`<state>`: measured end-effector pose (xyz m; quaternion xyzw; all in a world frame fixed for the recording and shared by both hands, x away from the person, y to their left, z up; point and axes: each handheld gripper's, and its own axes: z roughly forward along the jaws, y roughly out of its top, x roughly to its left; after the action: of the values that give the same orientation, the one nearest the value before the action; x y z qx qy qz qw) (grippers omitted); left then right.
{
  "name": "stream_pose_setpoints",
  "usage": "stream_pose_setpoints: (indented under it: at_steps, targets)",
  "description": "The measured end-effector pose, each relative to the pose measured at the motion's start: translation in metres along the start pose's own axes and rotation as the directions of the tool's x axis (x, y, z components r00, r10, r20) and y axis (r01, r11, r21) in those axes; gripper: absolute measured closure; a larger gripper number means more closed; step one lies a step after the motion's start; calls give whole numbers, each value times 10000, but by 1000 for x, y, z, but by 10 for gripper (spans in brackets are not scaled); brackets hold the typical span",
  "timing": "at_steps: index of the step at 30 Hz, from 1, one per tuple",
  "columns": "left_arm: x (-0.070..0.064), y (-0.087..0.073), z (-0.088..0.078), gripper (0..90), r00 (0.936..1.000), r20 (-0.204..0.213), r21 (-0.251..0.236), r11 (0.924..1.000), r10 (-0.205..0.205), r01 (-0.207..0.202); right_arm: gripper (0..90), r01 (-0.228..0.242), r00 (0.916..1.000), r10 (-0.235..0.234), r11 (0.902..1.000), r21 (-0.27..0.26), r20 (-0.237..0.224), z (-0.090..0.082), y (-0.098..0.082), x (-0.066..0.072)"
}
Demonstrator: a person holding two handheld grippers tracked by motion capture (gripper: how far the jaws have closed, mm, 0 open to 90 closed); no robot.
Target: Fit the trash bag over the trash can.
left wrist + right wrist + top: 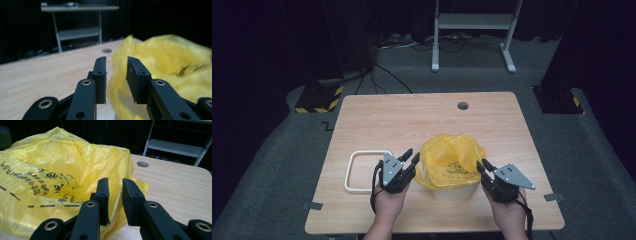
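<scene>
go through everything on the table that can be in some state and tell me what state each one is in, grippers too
Yellow bag: crumpled, mouth open, lining the white bin, film draped over the rim.
White bin: upright on the table, lid off.
White frame: lying flat beside the bin, apart from it.
Left gripper: open, bag film in the gap between its fingers, not pinched.
Right gripper: fingers slightly apart at the bag's edge, holding nothing.
</scene>
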<state>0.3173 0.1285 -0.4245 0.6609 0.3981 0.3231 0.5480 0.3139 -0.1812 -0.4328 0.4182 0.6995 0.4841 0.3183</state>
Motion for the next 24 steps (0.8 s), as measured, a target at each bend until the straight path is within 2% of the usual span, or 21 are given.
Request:
stream_pose_setpoints:
  at_steps: [1, 3, 6, 8, 10, 12, 14, 15, 16, 17, 24]
  targets:
    - [-2, 4, -2, 682, 9999, 75, -158, 9998, 123, -122, 758, -13, 10000, 13, 10000, 13, -27, 0, 0, 0]
    - [-5, 9, -1, 676, 9992, 170, -131, 9993, 366, -364, 762, -22, 10000, 22, 10000, 16, -84, -1, 0, 1]
    - [-5, 13, 9, 663, 9980, 243, 556, 9967, 577, -590, 767, 18, 9998, -18, 10000, 22, -183, -1, 0, 3]
    - [-3, 12, 16, 663, 9967, 400, 968, 9925, 713, -748, 770, 75, 9997, -75, 10000, 1, -239, -2, 0, 5]
    - [-2, 10, 22, 725, 9951, 469, 1298, 9872, 869, -923, 774, 115, 9996, -115, 9999, 4, -267, -2, -1, 6]
    - [1, 8, 26, 829, 9948, 378, 1356, 9858, 948, -991, 774, 145, 9995, -146, 9999, -7, -274, -2, -1, 7]
    - [7, 6, 29, 878, 9969, 211, 1343, 9879, 758, -779, 774, 145, 9995, -145, 9999, 3, -281, -2, 0, 7]
    - [12, 4, 32, 889, 9991, 77, 1306, 9905, 427, -433, 774, 148, 9995, -148, 9999, -1, -283, -2, -1, 7]
    - [14, 3, 34, 892, 9996, 13, 1325, 9908, 293, -292, 774, 178, 9994, -179, 9998, -15, -281, -2, -1, 7]
    - [18, 1, 38, 892, 9999, -36, 1422, 9898, 123, -117, 774, 201, 9994, -201, 9998, -20, -281, -2, -1, 7]
    - [23, -12, 56, 890, 9996, 30, 1975, 9800, -268, 257, 774, 187, 9994, -188, 9998, -38, -283, -3, -1, 7]
